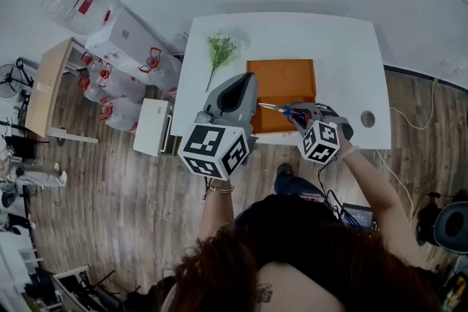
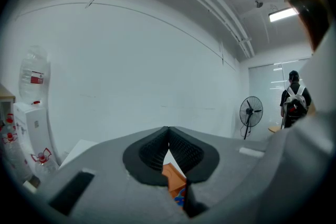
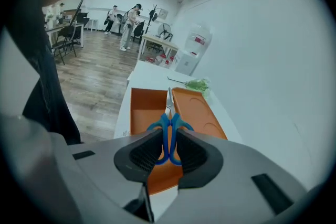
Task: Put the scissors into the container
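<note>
Scissors with blue handles sit clamped in the right tongs, whose dark pads press on the two handle loops from either side. The closed metal blades point away from the tongs. In the right gripper view the scissors hang over the near part of the orange container, and the blade tip reaches toward its far end. The head view shows the same: the blades lie above the container close to its near edge, clear of its floor. The container rests on the white surface, with a green sprig lying just beside its far left corner. The left tongs are raised over the container's left edge and clenched on nothing. In the left gripper view the tips of the left tongs meet, and only a sliver of orange shows through the gap below them. A standing fan shows against the far wall in that view.
</note>
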### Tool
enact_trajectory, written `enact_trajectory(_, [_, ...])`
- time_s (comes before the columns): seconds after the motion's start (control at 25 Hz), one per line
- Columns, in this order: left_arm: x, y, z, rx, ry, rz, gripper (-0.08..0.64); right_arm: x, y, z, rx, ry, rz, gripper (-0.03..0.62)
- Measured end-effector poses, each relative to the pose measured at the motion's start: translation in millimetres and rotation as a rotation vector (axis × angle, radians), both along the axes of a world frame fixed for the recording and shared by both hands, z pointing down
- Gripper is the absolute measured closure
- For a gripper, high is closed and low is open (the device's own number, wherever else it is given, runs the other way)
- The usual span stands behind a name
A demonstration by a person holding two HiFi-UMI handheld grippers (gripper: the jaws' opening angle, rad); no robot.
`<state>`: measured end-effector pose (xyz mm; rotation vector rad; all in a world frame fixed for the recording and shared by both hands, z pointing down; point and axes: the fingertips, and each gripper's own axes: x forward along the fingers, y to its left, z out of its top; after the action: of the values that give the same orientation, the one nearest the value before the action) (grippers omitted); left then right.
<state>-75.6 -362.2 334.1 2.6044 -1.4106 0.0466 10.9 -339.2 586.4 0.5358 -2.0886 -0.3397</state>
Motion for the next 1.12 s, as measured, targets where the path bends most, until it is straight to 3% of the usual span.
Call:
enact_trajectory(0.52, [-3,-16,10,-0.029,-0.008,-0.023,0.543,3,-11,55,-0.088,0.183,-0.083,0.512])
enact_trajectory(1.12, [-8,-27,25,-0.066,-0.012,-0.048,0.543,5,-24,84,-0.195,0.252,-0.027,0.512])
